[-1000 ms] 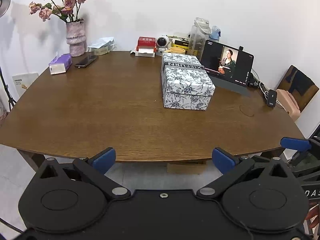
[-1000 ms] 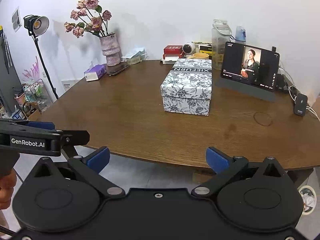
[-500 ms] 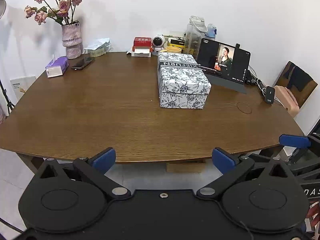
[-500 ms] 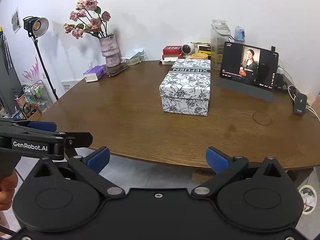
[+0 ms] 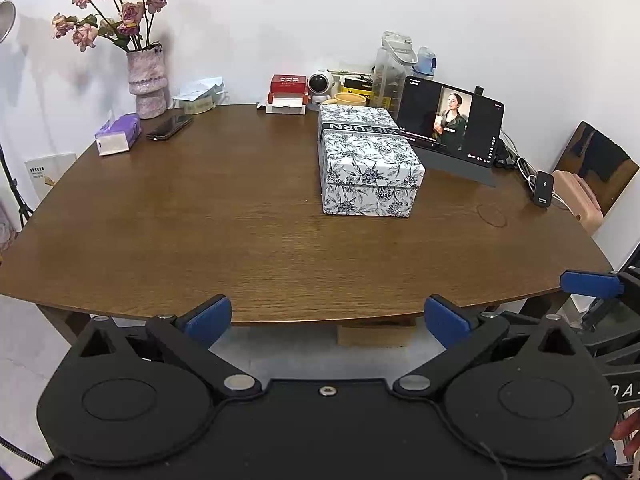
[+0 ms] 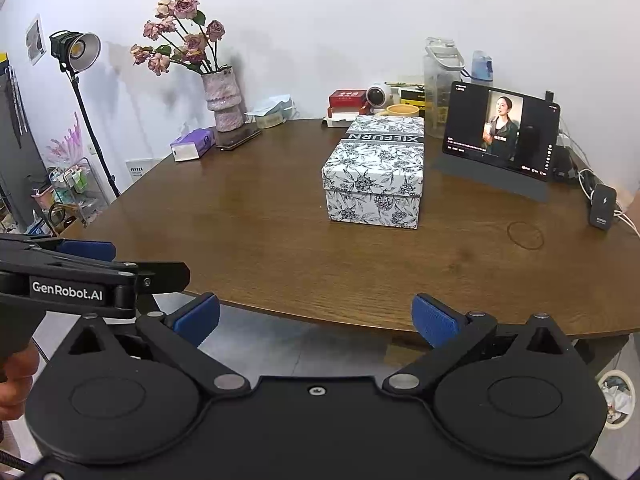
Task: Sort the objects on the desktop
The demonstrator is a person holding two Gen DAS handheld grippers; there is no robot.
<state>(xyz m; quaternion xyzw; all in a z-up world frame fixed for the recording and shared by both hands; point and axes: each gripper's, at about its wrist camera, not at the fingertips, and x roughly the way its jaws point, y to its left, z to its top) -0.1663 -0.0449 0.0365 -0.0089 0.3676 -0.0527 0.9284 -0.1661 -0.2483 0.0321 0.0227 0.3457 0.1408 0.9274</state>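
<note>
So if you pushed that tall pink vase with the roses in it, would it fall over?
Probably, if pushed up high. The tall pink vase stands on a narrow foot, and the long-stemmed roses lean out to one side, so it looks top-heavy. It seems ceramic, so likely stiff, heavy and breakable.

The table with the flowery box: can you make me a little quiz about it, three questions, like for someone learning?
1. True or false: the flowery box has its lid on.
2. What lies between the vase and the tissue pack on the table: A) a phone, B) a spoon, C) a ball?
3. Fill in: the left gripper and the right gripper are both ____ and hold nothing.

Key
1. True: the lid sits closed on top.
2. A: a dark phone lies flat by the vase.
3. Open: the blue pads on each are wide apart, at the near table edge.
</note>
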